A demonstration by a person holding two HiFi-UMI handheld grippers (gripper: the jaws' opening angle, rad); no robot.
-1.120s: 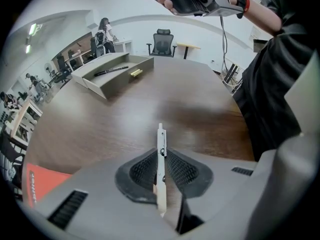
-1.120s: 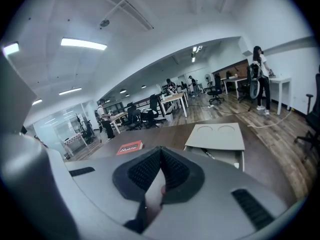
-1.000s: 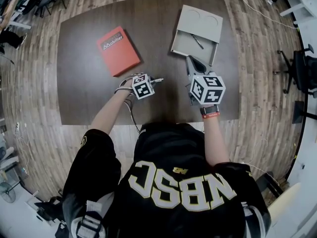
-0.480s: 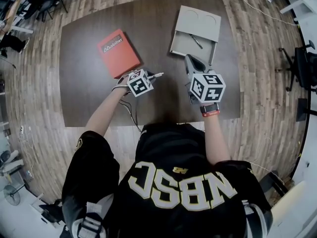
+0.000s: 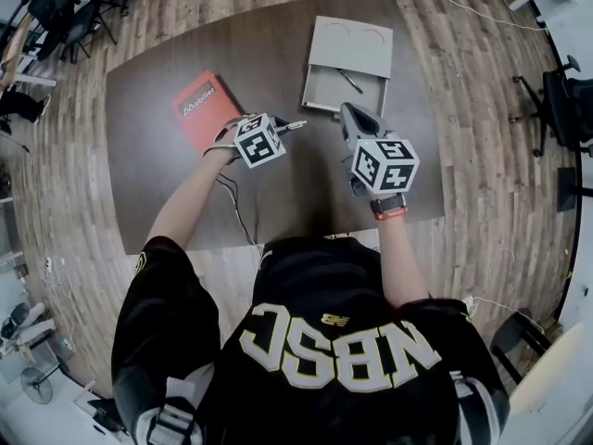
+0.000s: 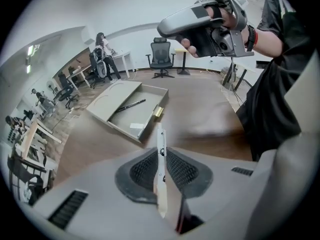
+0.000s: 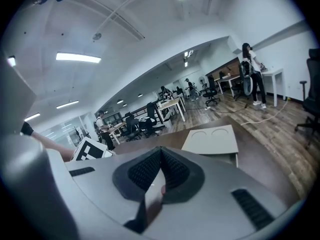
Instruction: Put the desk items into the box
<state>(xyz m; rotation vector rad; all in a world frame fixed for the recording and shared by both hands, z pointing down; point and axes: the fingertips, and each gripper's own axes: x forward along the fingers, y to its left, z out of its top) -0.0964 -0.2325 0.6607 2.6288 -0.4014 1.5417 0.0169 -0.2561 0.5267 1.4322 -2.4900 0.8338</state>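
My left gripper [image 5: 283, 130] hangs over the middle of the dark table, shut on a thin white strip [image 5: 296, 124] that sticks out to the right. In the left gripper view the strip [image 6: 160, 156] stands edge-on between the pads [image 6: 184, 168]. Ahead lies the open grey box [image 6: 150, 124] with a black pen [image 6: 129, 104] inside. The box [image 5: 324, 89] sits at the table's far right, its lid [image 5: 352, 43] behind it. My right gripper [image 5: 357, 119] floats just in front of the box, jaws together with nothing seen between them. Its own view shows the lid [image 7: 212, 139].
A red notebook [image 5: 197, 109] lies at the table's far left, close to my left hand. A thin cable [image 5: 236, 207] trails from that hand over the table's front edge [image 5: 278, 239]. Office chairs and desks stand around on the wooden floor [image 5: 482, 109].
The left gripper has moved with the white strip away from the table's front edge, closer to the red notebook. The right gripper has hardly moved.
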